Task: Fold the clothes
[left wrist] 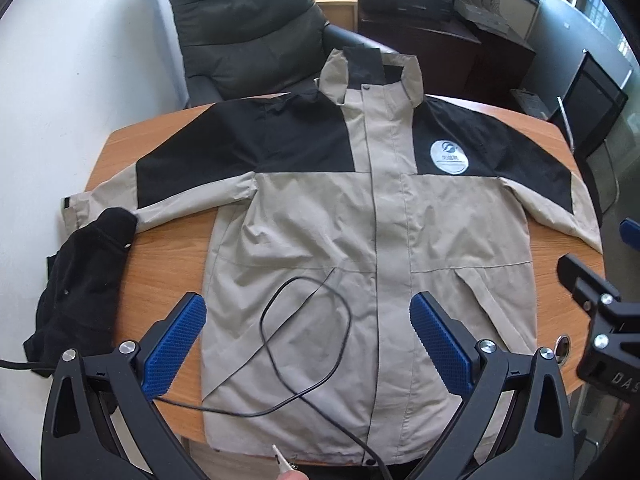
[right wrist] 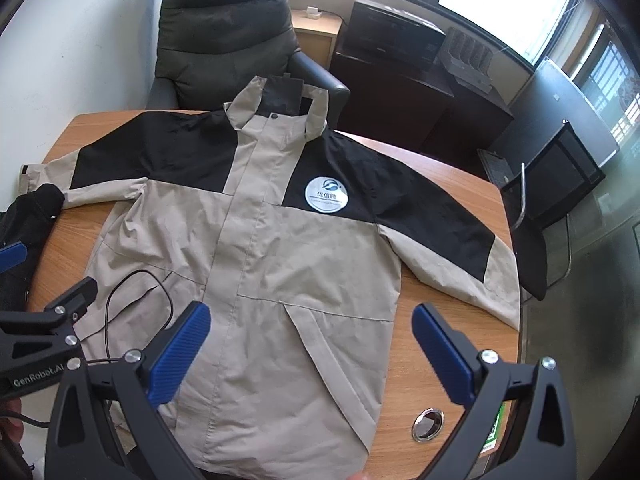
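Jacket (left wrist: 360, 240) flat on wooden table (left wrist: 168, 264) — both hand-held grippers (left wrist: 308, 316) (right wrist: 312, 324) released — office chair (left wrist: 240, 28) behind.

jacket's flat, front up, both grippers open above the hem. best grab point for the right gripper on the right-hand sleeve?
Judging by the pose, grip the beige cuff end of the sleeve, coming from the table's right edge. It lies loose past the jacket body, so the open right gripper can pinch it and carry it across.
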`<state>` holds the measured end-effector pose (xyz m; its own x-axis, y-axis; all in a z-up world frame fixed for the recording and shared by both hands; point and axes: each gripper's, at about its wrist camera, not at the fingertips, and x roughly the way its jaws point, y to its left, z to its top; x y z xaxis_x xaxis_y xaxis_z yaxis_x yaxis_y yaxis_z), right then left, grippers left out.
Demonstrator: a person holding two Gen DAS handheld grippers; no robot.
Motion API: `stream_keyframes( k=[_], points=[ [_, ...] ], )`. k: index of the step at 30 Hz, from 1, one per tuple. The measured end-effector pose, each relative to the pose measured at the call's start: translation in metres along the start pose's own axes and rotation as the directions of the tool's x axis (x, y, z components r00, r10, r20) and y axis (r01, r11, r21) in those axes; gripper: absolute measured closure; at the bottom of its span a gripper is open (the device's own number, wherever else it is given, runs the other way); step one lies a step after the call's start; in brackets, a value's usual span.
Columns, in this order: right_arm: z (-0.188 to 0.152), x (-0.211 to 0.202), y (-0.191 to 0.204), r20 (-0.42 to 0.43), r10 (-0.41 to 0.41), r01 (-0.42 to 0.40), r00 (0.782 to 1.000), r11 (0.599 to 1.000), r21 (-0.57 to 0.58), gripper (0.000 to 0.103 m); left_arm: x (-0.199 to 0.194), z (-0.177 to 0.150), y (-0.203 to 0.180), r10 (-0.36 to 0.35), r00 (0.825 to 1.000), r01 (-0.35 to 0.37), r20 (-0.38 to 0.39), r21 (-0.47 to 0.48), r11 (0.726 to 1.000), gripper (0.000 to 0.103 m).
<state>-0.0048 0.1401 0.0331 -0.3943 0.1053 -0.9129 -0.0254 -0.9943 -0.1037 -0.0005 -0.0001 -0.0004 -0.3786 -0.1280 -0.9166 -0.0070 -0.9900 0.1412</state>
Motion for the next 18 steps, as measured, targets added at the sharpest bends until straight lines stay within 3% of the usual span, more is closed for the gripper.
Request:
stream_keyframes(
  k=[4, 6, 13, 16, 18],
  points=[
    [0.003, 0.000, 0.008, -0.015, -0.022, 0.022, 1.000, 1.000, -0.010, 0.000, 0.003, 0.003, 0.004, -0.002, 1.000, 0.002, 0.010, -0.013, 1.000, 0.000],
    [0.005, 0.001, 0.013, -0.021, -0.034, 0.034, 0.999, 0.999, -0.014, 0.000, 0.018, 0.012, -0.004, -0.008, 1.000, 0.008, -0.023, -0.005, 1.000, 0.000],
    [0.018, 0.016, 0.042, -0.045, -0.076, 0.076, 0.996, 0.997, -0.011, 0.000, 0.042, 0.022, 0.033, -0.111, 0.993, 0.109, -0.040, -0.041, 0.993, 0.000],
    [0.016, 0.018, 0.029, -0.036, -0.101, 0.102, 0.994, 0.994, 0.028, 0.000, 0.047, 0.029, 0.035, -0.129, 0.989, 0.125, -0.072, -0.067, 0.990, 0.000],
    [0.013, 0.024, 0.016, -0.063, -0.071, 0.076, 0.995, 0.994, 0.083, 0.000, 0.047, 0.031, 0.035, -0.147, 0.987, 0.143, -0.066, -0.064, 0.988, 0.000]
  ],
)
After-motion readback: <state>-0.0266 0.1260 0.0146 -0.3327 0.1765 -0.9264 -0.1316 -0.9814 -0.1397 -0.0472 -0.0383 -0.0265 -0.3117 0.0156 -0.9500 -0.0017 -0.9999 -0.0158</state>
